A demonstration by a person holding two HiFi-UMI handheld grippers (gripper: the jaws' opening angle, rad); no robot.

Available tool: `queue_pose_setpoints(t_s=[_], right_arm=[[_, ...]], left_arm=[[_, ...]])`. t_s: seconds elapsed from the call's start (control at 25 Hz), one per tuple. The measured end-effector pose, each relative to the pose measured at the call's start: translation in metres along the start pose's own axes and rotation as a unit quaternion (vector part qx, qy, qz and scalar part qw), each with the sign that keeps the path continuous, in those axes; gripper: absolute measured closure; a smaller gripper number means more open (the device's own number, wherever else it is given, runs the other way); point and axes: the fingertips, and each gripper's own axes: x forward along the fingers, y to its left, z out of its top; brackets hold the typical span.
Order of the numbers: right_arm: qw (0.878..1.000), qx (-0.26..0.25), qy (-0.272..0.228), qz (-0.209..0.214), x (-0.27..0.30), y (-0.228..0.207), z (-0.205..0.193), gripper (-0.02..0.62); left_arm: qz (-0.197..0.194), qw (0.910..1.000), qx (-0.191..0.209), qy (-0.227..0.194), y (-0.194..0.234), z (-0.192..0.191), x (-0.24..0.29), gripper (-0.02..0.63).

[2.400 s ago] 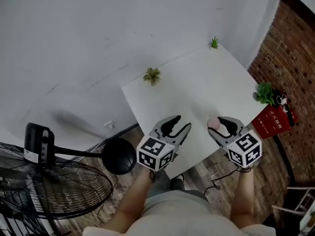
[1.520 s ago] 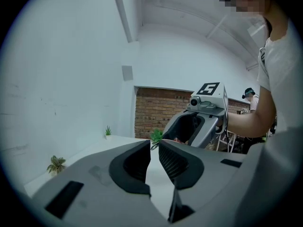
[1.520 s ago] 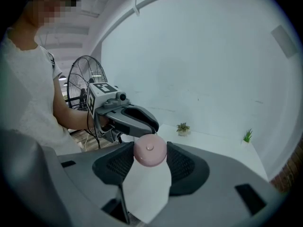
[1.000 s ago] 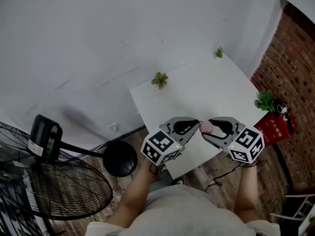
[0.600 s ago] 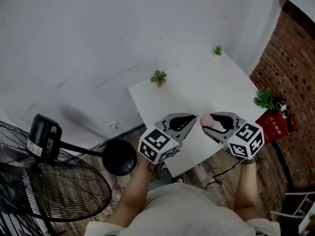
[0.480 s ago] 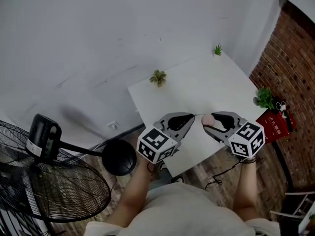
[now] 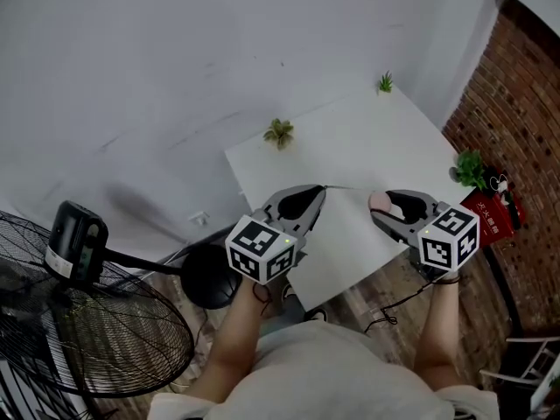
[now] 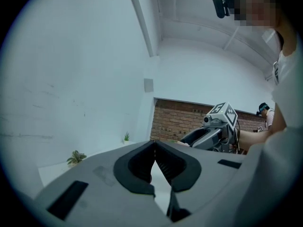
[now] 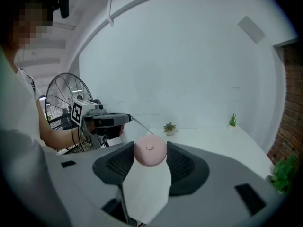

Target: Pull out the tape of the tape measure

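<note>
left claw [image 8: 155,144]: pressed together, pinching the tip of the thin pale tape [image 9: 142,126] | right claw [image 9: 150,147]: clamped on the small round pink tape measure case [image 9: 150,155] | tape: drawn out in the air, spanning from case to left claw, above the white square surface [image 7: 376,129] | claws apart, facing each other

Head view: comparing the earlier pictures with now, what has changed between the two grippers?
The left gripper, shut on the tape, has drawn away leftward from the right gripper, pulling out a stretch of tape. The right gripper stays shut on the pink tape measure.
</note>
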Motion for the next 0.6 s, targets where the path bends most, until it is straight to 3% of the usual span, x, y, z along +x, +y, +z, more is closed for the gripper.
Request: queue_pose_setpoints(t_s=[0.24, 0.36, 0.6], right_arm=[[1.0, 0.002, -0.003, -0.004, 0.003, -0.002, 0.004, 0.38], [0.999, 0.005, 0.002, -0.033, -0.001, -0.012, 0.001, 0.38], [0.999, 0.025, -0.013, -0.026, -0.008, -0.014, 0.001, 0.38]], left_arm=[[0.02, 0.9998, -0.007, -0.006, 0.007, 0.004, 0.001, 0.592], [0.042, 0.9987, -0.023, -0.018, 0.02, 0.007, -0.007, 0.594], [0.052, 0.998, -0.028, -0.025, 0.034, 0.01, -0.02, 0.594]])
